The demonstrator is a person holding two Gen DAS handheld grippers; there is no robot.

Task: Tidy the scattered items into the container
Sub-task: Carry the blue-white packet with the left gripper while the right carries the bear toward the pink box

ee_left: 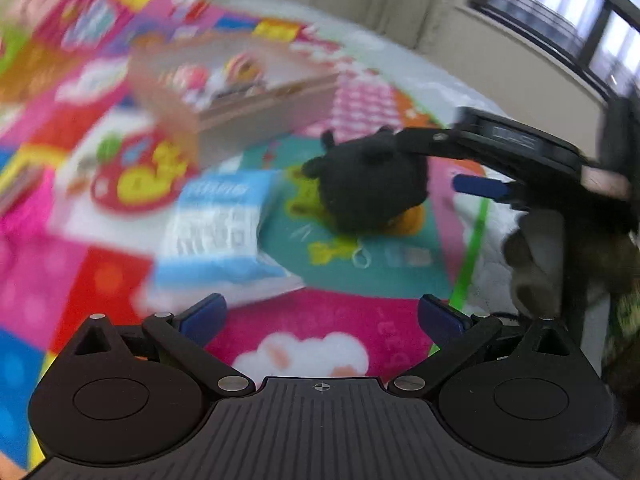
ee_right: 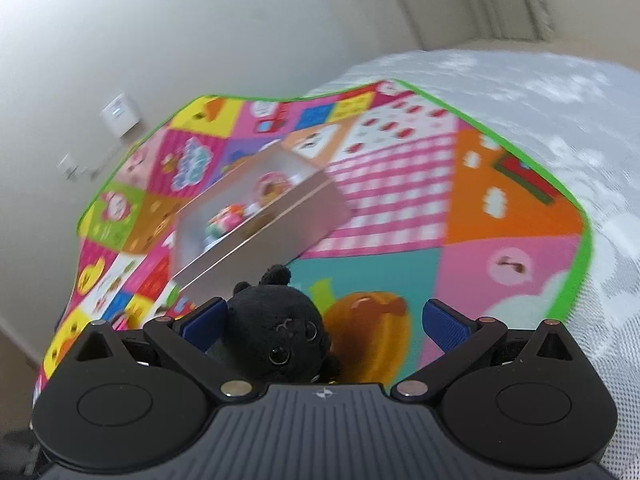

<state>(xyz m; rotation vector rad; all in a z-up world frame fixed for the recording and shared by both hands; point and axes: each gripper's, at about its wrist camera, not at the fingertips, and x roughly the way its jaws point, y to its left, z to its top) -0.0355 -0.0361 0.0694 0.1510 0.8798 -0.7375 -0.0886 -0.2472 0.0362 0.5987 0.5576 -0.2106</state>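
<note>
— Plush?
— Black plush toy sits on the mat, between the spread fingers of the right gripper, face toward its camera; near-round.
— Left view?
— Blue packet, unseen elsewhere. Left gripper open, empty. Box beyond.

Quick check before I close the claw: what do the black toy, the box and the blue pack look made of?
Black toy: soft plush, fuzzy matte pile, glossy bead eyes. Box: looks like thin metal or plastic with a smooth satin sheen; blur leaves it open. Blue pack: likely plastic film, glossy and crinkled.
</note>
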